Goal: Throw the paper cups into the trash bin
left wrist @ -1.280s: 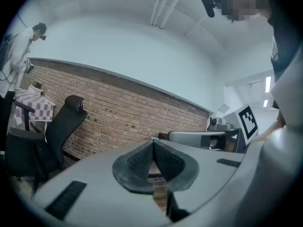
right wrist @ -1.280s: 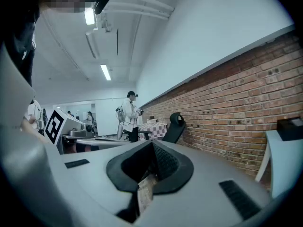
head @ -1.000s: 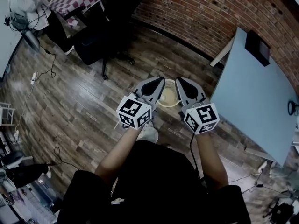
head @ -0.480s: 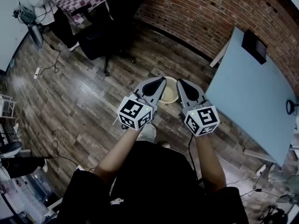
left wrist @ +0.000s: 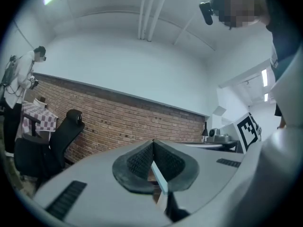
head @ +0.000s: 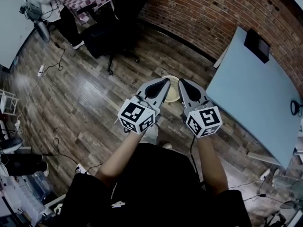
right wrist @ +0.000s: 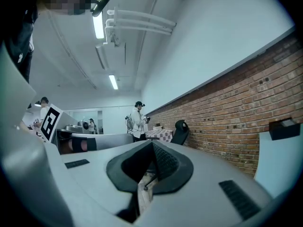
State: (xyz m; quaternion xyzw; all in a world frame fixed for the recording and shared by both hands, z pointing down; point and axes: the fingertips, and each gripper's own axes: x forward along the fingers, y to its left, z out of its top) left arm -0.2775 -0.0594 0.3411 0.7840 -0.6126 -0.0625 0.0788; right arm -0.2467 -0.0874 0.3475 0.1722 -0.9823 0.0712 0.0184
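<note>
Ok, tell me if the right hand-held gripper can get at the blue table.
Probably, with a stretch: only floor lies between the right hand-held gripper and the blue table, though it is shut on the paper cup.

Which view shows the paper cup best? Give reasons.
Head view: the paper cup shows its round open mouth between the left gripper and right gripper. The left gripper view shows only a pale edge pinched in its jaws; the right gripper view, a pale sliver below its jaws.
</note>
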